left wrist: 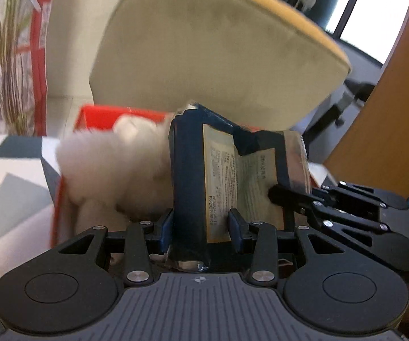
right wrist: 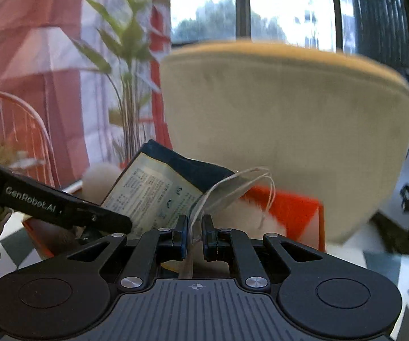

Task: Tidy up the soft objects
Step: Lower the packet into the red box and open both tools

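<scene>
Pinching the dark blue packet [left wrist: 188, 176] between its fingers, the left tool [left wrist: 201, 224] holds it upright while the right tool [right wrist: 194, 234] nips its edge.

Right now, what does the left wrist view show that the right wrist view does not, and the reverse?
Only the left wrist view shows the left hand-held gripper clamped on the dark blue packet, and the right hand-held gripper from outside.

Only the right wrist view shows the right hand-held gripper pinching the packet's clear sealed edge, a window and a potted plant.

Both show the packet, the white plush toy, the red box and the beige chair back.
</scene>
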{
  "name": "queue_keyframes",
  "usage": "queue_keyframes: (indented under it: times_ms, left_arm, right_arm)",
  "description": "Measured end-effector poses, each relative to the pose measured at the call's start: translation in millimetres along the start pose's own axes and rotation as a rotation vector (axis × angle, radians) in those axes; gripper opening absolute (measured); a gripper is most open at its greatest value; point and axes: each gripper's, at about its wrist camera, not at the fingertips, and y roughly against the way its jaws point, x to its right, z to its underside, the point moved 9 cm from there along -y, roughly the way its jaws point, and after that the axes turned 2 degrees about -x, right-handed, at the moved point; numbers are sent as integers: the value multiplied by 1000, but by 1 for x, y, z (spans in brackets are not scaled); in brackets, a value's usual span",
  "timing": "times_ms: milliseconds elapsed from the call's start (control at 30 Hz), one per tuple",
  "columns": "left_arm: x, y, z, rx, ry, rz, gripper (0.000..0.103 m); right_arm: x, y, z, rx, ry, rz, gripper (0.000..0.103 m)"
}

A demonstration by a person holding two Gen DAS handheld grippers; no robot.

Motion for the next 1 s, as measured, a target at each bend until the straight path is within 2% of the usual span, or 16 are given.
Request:
queue_keyframes:
  times_ms: [233,367,533,633,667,733,800,900,933,967,1000]
  left_arm:
    - [-1,-22,12,-121,8,-23,42]
    - [-6,-28,13,-162,-7,-51,42]
    - [-8,-27,10,-192,-27,-92,42]
    - [-2,-26,7,-179,-85,-113,43]
    - [1,-26,7,-171,-108,-126,45]
    - [2,-22,6,-157,-129,-151,64]
    - [2,-15,5,-129,-138,-154,71]
    - [7,0,3,-76,-164,-158,74]
    - [11,5,1,-49,-174,-151,79]
    - [13,12,0,-22,-183,-147,83]
    - [14,18,0,4,-193,-150,89]
  right_arm:
    - [15,-15,27,-130,-122,-32,9]
    - [16,-22,33,-188,-150,-14,10]
    - [16,-24,36,-237,-170,6,10]
    - [20,-26,36,-257,-194,23,12]
    - [24,-22,38,-261,-189,38,16]
    - [25,-20,38,-262,-177,76,21]
    - [25,-15,37,-254,-159,112,25]
    - [23,-6,35,-237,-137,149,30]
    - [23,-2,34,-230,-127,163,38]
    - [22,3,33,-215,-118,172,51]
    - [20,8,31,-197,-109,175,57]
